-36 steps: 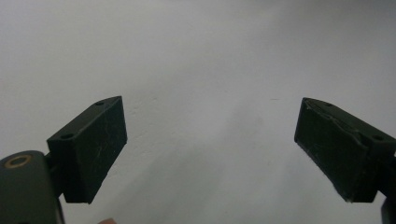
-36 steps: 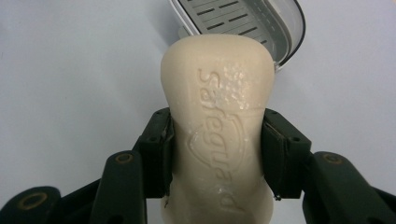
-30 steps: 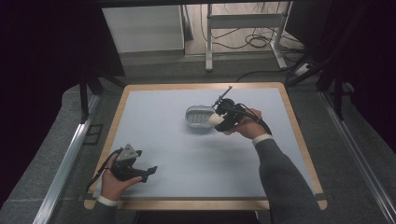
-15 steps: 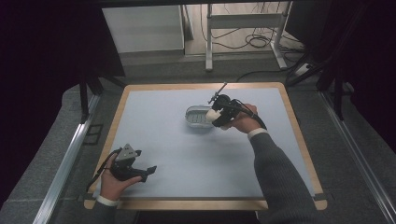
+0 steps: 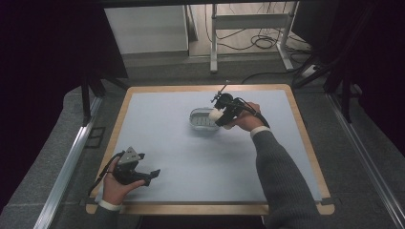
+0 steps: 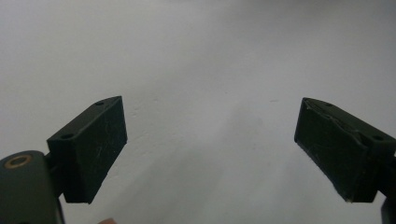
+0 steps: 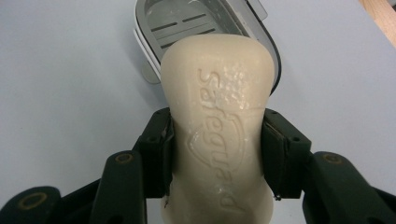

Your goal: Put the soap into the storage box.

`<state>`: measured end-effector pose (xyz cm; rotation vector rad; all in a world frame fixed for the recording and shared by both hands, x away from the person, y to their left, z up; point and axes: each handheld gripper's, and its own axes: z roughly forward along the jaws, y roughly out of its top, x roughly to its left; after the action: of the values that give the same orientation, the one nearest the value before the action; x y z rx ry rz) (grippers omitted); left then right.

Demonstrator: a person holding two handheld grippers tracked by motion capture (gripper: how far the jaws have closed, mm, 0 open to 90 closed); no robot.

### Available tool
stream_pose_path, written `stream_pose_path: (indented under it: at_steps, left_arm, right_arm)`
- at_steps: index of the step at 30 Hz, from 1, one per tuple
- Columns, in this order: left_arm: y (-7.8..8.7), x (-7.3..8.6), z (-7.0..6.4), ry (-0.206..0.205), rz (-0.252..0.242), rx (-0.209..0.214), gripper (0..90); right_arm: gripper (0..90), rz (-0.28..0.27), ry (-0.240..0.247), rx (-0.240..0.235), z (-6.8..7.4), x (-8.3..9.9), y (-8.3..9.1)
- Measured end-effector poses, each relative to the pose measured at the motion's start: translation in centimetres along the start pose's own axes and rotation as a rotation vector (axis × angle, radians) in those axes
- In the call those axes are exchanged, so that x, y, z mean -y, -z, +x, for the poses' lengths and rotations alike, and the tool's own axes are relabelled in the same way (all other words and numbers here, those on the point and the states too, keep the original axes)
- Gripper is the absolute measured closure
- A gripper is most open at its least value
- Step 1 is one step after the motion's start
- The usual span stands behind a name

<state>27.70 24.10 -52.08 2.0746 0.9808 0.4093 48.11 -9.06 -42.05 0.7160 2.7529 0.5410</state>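
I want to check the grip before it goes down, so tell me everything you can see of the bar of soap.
The bar of soap is cream, smooth and waxy-looking, rounded at the end, narrower at the waist, with raised "Safeguard" lettering and a shield outline on its upper face. The right gripper clamps it at the waist, one black jaw on each side. It is held above the blue table mat, its far end over the near rim of the soap dish.

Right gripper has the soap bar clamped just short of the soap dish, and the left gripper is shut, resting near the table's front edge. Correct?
Not quite: the left gripper is open, jaws wide apart in the left gripper view. The right gripper does clamp the soap bar near the soap dish.
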Motion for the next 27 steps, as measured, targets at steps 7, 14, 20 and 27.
stream_pose_path:
  at_steps: [7,14,20,27]
  left_arm:
    - [0.0,0.0,0.0,0.002,-0.002,0.000,9.9]
    - [0.0,0.0,0.0,0.003,-0.002,0.000,9.8]
    - [0.0,0.0,0.0,0.003,-0.001,-0.001,9.9]
    - [0.1,0.0,0.1,0.004,-0.003,-0.001,9.9]
  right_arm:
    - [49.5,-0.005,0.009,0.000,-0.2,-0.5,-0.4]
    - [49.5,-0.008,0.023,-0.013,0.0,-1.3,-0.6]
    - [49.5,-0.008,0.035,-0.019,-0.1,-2.0,-1.2]
    - [49.5,-0.019,0.053,-0.032,-0.3,-2.6,-1.8]
